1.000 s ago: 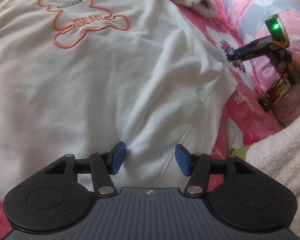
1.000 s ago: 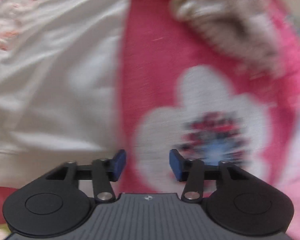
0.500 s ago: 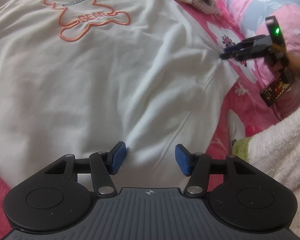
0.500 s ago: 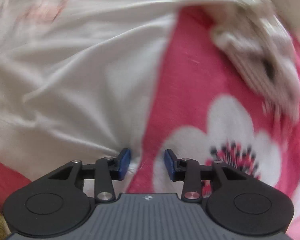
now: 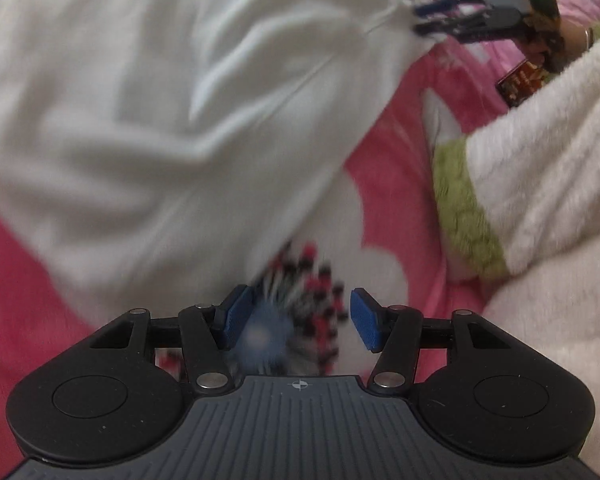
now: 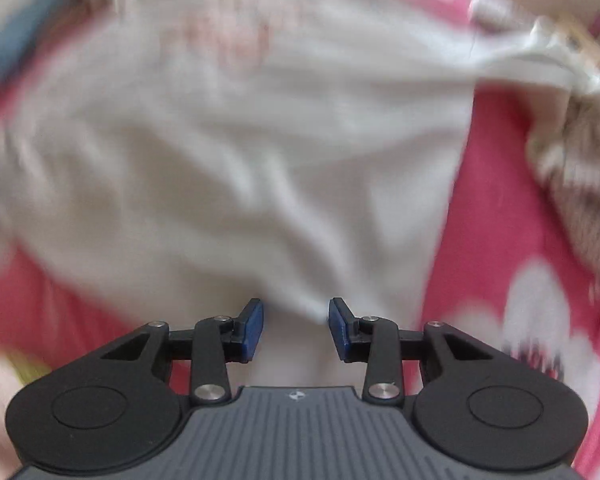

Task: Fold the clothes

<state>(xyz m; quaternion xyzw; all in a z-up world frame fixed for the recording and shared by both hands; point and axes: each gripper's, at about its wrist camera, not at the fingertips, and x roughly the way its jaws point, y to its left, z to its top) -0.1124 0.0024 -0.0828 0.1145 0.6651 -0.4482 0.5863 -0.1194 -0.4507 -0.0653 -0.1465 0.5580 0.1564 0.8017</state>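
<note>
A white T-shirt (image 5: pixel 148 112) lies spread and wrinkled on a pink flowered bedsheet (image 5: pixel 12 280). My left gripper (image 5: pixel 296 320) is open, hovering over a flower print just off the shirt's lower right edge, with nothing between its fingers. In the same view my right gripper (image 5: pixel 419 20) sits at the shirt's far right edge, fingers apart. The right wrist view is blurred. There the T-shirt (image 6: pixel 220 160) fills most of the frame, its faint orange print near the top. The right gripper (image 6: pixel 296 320) is open, and a fold of the shirt's edge lies between its blue pads.
A fluffy white sleeve with a green cuff (image 5: pixel 539 152) reaches in from the right. A beige patterned cloth (image 6: pixel 571 184) lies on the sheet to the right of the shirt. A blurred blue object (image 6: pixel 20 40) shows at the upper left.
My left gripper has slid back and right, off the shirt and over the flower print. My right gripper moved left from the bare sheet onto the shirt's edge, its fingers a little closer together.
</note>
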